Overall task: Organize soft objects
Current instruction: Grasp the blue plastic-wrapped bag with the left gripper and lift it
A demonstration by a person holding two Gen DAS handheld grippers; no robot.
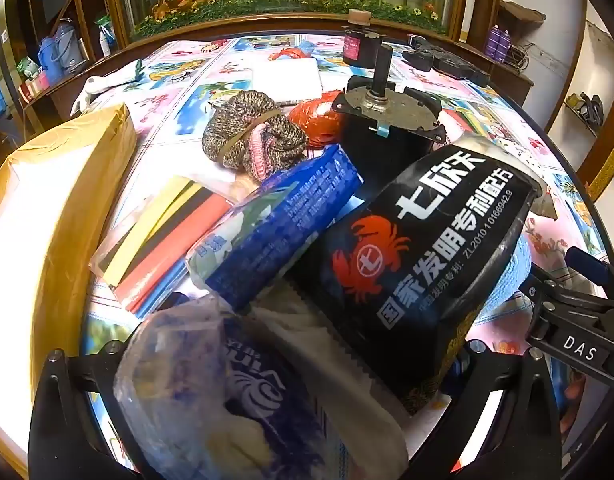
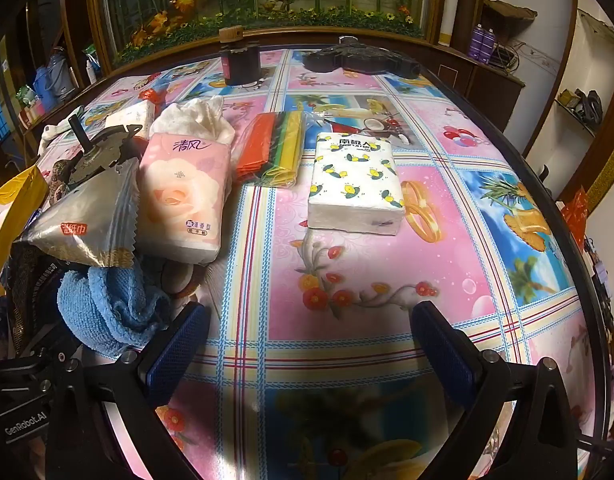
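Although the left gripper (image 1: 283, 408) is crowded by clutter, its jaws appear closed on a crinkled clear-and-blue plastic tissue pack (image 1: 219, 392) that fills the gap between them; the contact itself is partly hidden. Just beyond lie a blue rectangular tissue pack (image 1: 275, 224) and a black crab-printed pouch (image 1: 423, 264), piled together. The right gripper (image 2: 309, 348) stands with jaws wide and empty over bare floral-print surface (image 2: 347, 264). Ahead of it lies a white lemon-patterned tissue pack (image 2: 355, 184), set apart; to the left, a pink rose-printed tissue pack (image 2: 183, 200) abuts a blue terry cloth (image 2: 107, 308). Judgement: sorting is under way, with the left-held pack in hand. Next move calls for carrying it clear of the pile to the sorted packs.
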